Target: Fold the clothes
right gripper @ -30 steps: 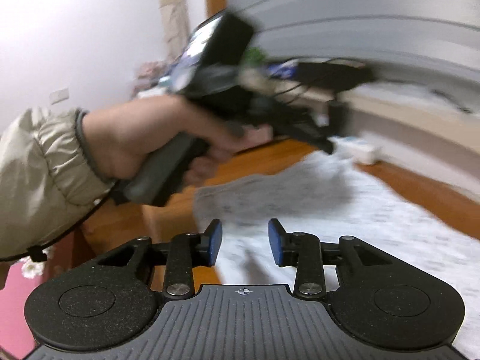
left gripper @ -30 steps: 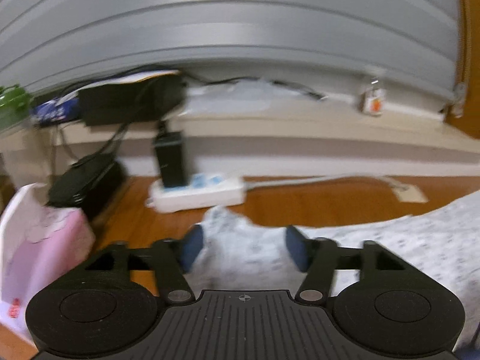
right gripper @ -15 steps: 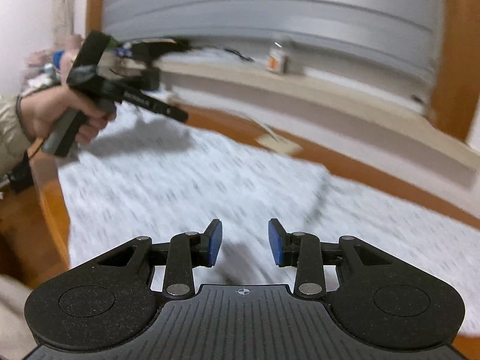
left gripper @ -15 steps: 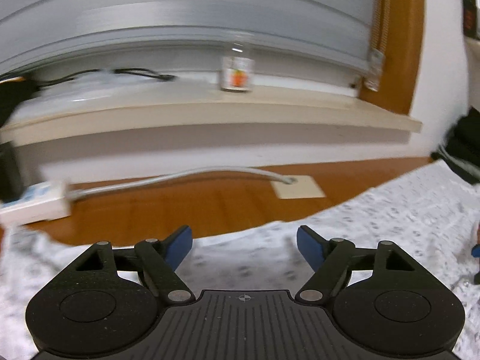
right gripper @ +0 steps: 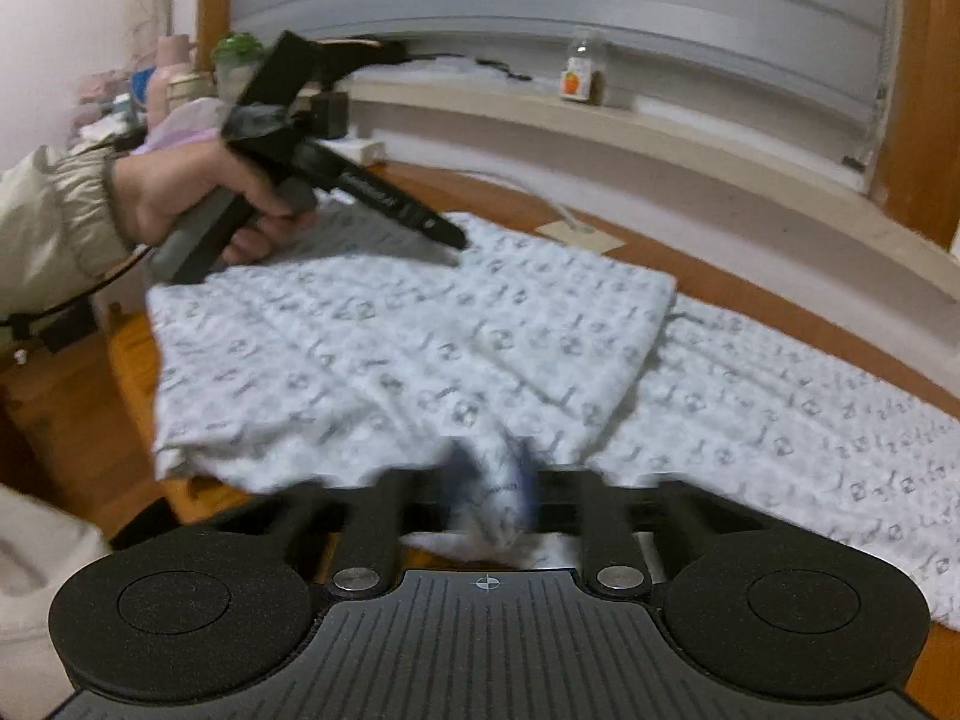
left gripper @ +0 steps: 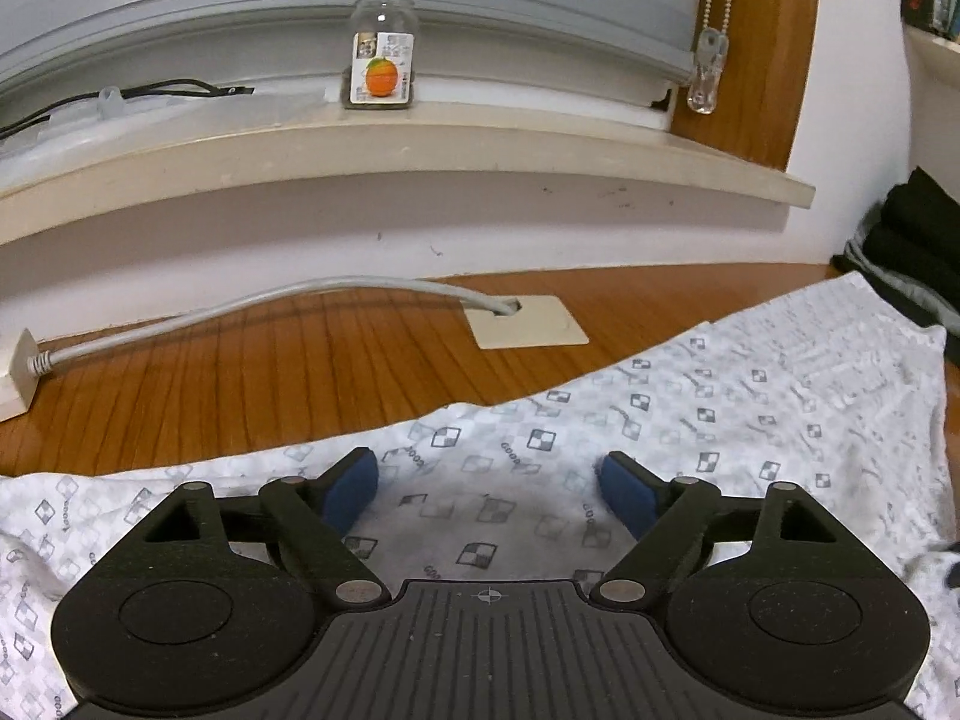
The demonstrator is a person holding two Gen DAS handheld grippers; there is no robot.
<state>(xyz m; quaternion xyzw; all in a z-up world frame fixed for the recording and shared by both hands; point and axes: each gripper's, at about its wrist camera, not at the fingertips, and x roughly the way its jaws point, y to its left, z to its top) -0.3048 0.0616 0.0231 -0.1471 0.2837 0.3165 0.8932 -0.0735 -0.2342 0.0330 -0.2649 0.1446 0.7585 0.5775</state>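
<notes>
Garment point(right gripper: 420, 336) lies spread on the wooden table point(left gripper: 252, 384), white with a small checked print, its left part already turned over onto the middle so that a doubled flap ends in a straight edge. To the right, a long single layer runs on toward the table's far side. So the folding is begun but far from finished, judging by how much cloth is still flat and open.

Right gripper point(right gripper: 489, 492) has just snapped closed and pinches a bunch of cloth at the near edge; the blue pads are blurred but fabric bulges between them. Left gripper point(left gripper: 489, 492), in the person's left hand point(right gripper: 180, 204), hangs over the far side of the flap with its jaws wide apart and still widening just now; cloth lies beneath them, nothing is clamped.

Left to do, as I read it: bring over the remaining long part, then halve the bundle.
</notes>
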